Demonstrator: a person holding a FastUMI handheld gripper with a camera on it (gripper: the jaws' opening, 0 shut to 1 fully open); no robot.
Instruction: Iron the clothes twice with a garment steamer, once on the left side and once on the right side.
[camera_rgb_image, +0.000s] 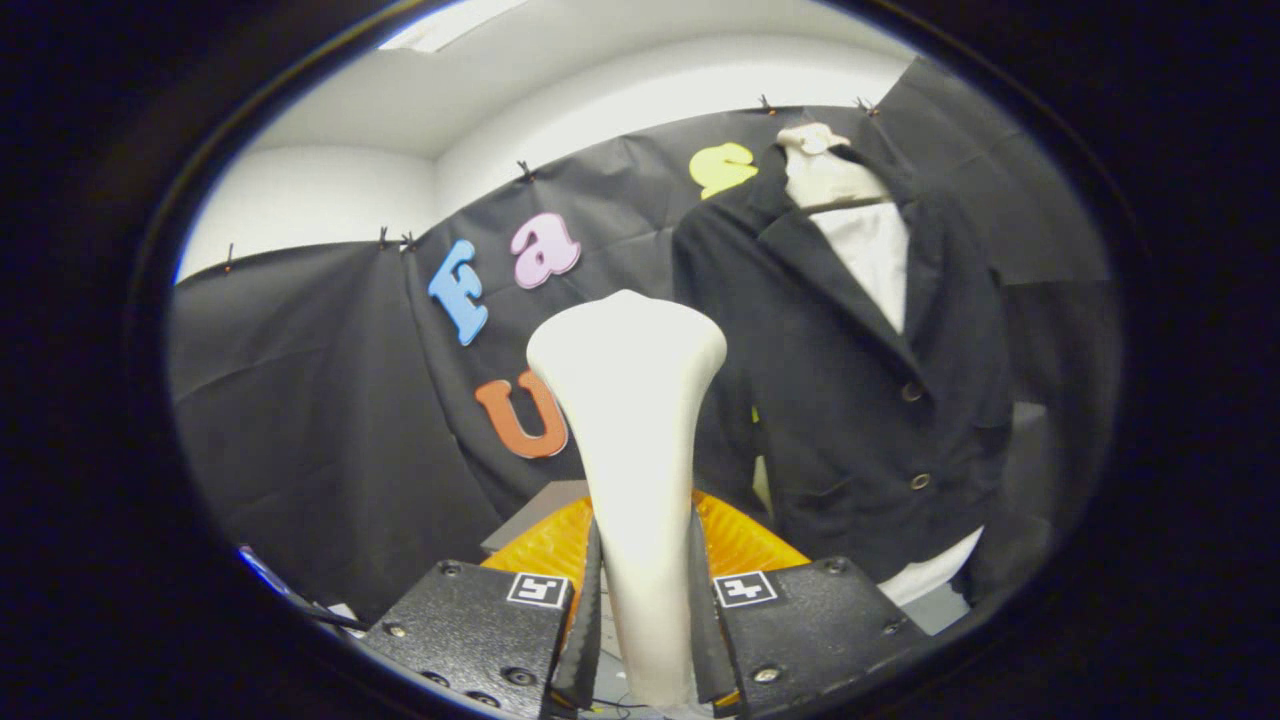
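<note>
We see our gripper (645, 600) as two blocky housings with a grainy finish; round screws stud each top face; a small square black-and-white marker sits on each inner corner; ribbed plates rise behind them; thin cables trail beside the left housing.

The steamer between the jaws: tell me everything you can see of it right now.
The garment steamer looks like smooth cream-white plastic: a slim handle widening upward into a broad, rounded head. It stands upright, and the gripper jaws press on the handle from both sides. The head rises ahead of the jaws, left of the dark jacket on the mannequin and apparently short of touching it.
</note>
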